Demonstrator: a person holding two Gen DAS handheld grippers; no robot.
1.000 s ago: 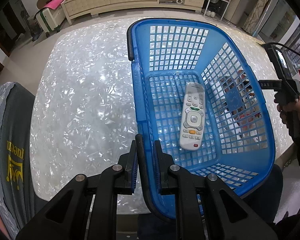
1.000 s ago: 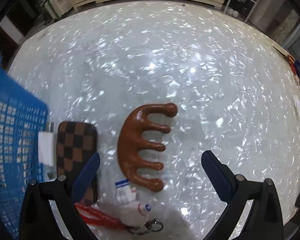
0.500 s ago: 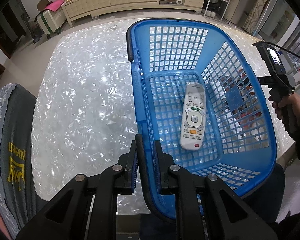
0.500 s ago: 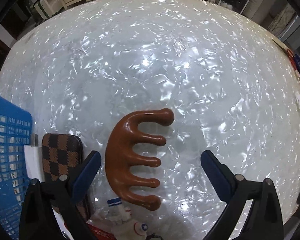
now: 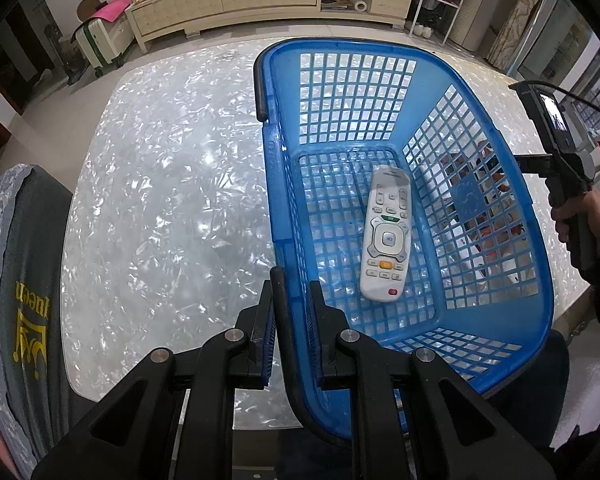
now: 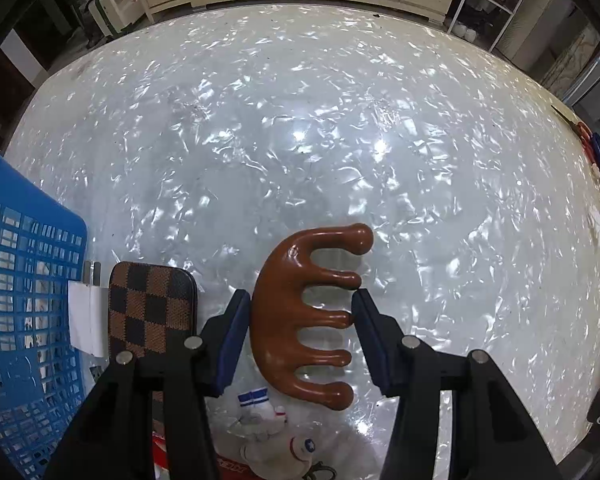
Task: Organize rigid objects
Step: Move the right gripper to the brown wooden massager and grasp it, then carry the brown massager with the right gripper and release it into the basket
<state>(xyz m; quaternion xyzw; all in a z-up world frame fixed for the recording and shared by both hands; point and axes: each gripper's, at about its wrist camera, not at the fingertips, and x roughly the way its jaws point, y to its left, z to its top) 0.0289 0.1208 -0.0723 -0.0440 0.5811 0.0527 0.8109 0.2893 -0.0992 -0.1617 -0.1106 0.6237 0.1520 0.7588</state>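
The left gripper [image 5: 291,312] is clamped on the near rim of the blue basket [image 5: 500,364], one pad outside the wall and one inside. Inside the basket, just beyond that grip, a white remote control [image 5: 386,236] lies face up on the mesh floor, its length running toward the basket's far wall. To the right of the basket a person's hand [image 5: 580,216] holds the other tool's handle. That right gripper [image 6: 300,320] points down at the pearly table [image 6: 300,120], and its jaws have just been closing around a brown wooden comb-shaped massager [image 6: 296,312]: the right pad meets the tips of the middle prongs, the left pad sits at the curved back, though whether it presses is hard to tell. Right of the basket and left of the massager lie a white charger plug [image 6: 86,316] and a brown checkered case [image 6: 152,308]. Nearer than the massager lies a small plush keychain [image 6: 268,436].
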